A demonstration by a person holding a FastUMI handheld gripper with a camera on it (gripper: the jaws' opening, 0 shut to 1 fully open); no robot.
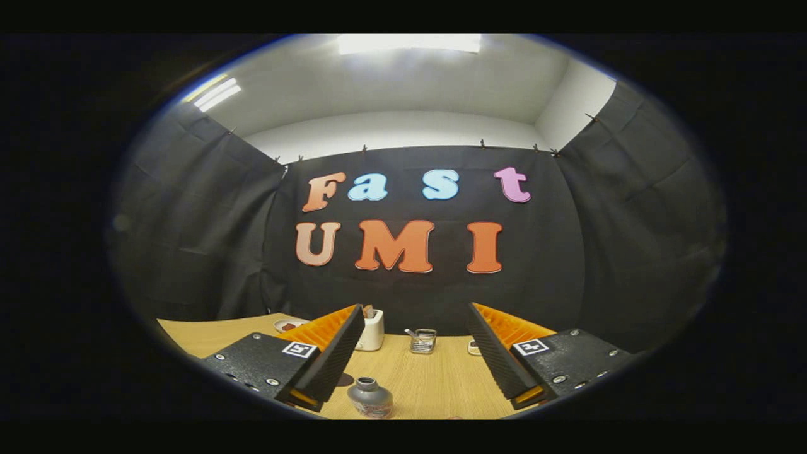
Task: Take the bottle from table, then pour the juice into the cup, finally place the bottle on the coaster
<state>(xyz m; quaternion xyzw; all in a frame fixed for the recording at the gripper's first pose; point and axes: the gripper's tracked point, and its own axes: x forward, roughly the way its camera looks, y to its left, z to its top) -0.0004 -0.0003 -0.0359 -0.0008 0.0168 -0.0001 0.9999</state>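
A small grey bottle [370, 397] with a dark open neck stands upright on the wooden table [435, 384]. It sits low between my fingers, closer to the left one. My gripper [416, 309] is open and raised above the table, holding nothing. A small clear glass cup [423, 340] with something thin sticking out of it stands farther back, between the fingertips. A dark round patch [345, 379], perhaps the coaster, peeks out from behind the left finger, just left of the bottle.
A white holder [372, 329] stands at the back by the left fingertip. A small plate [290, 325] lies at the far left of the table. A small pale object [474, 347] is half hidden by the right finger. Black cloth walls surround the table.
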